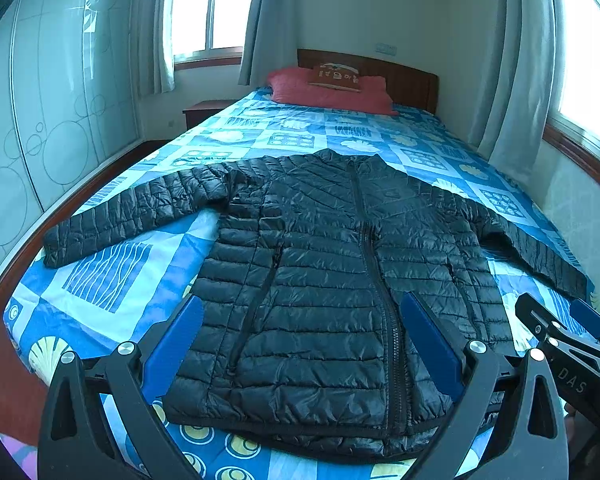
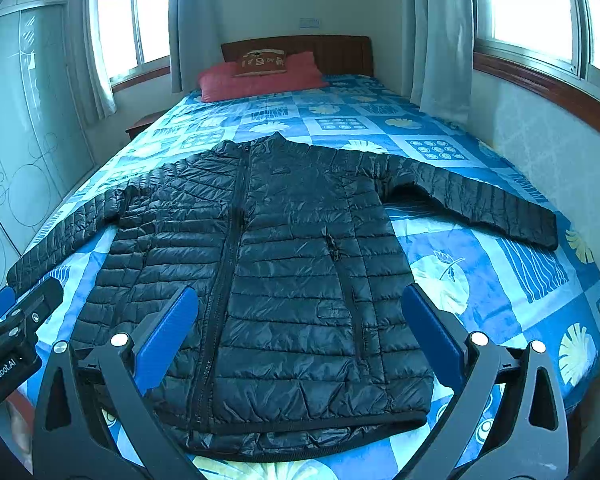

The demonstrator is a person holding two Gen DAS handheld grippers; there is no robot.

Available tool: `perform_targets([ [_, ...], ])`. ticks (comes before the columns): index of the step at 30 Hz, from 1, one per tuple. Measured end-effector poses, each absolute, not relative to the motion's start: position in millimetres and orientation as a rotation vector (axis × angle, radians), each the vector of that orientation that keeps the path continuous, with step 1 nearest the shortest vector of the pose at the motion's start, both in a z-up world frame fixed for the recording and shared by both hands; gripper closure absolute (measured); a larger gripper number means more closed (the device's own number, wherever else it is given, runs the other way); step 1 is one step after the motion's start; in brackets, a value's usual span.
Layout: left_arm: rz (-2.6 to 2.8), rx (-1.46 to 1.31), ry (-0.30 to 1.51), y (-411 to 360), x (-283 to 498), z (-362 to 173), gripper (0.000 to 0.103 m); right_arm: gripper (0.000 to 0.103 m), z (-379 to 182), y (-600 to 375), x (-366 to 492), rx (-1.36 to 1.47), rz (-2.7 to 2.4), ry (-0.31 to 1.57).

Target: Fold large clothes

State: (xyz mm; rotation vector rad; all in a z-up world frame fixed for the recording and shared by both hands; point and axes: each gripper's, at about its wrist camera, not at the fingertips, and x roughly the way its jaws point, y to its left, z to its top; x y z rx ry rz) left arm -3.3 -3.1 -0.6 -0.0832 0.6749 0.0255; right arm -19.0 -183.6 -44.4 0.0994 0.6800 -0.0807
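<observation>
Left wrist view: the left tongs [image 1: 302, 346] are spread wide with nothing between the blue pads [image 1: 172, 350], positioned above the lower hem of a black quilted jacket [image 1: 320, 280]. The jacket lies flat, front side up and zipped, on the bed [image 1: 112, 276], collar toward the headboard [image 1: 404, 80] and hem toward the foot end. Both sleeves extend outward and slightly downward across the blue patterned bedspread; the sleeve on the left of this view ends near the bed's left edge. The right tongs [image 1: 560, 320] appear at the lower right edge of this view, beside the jacket's hem corner. Right wrist view: the right tongs [image 2: 300, 338] are likewise spread wide and grip nothing, hovering over the hem area of the jacket [image 2: 280, 260]. The left tongs [image 2: 12, 316] enter at the lower left edge, near the cuff of the sleeve on that side. A red pillow [image 2: 256, 80] with a smaller brown cushion [image 2: 262, 62] resting on it lies at the head of the bed [image 2: 500, 280]. Curtained windows [image 2: 540, 8] flank the room, and a wardrobe [image 1: 60, 100] with sliding glass doors stands along the left side.
</observation>
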Motion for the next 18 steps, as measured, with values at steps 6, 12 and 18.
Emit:
perform_targets([
  [6, 0.026, -0.085, 0.676, -2.7, -3.0, -0.8, 0.005, 0.002, -45.1, -183.6, -19.1, 0.098, -0.081, 0.68],
  [12, 0.026, -0.085, 0.677, -2.6, -2.9, -0.8, 0.005, 0.002, -43.9, -183.4, -19.0, 0.099, -0.08, 0.682],
  [18, 0.025, -0.085, 0.681, -3.5, -7.9, -3.2, 0.005, 0.002, -46.1, -182.3, -18.9, 0.098, -0.077, 0.683],
])
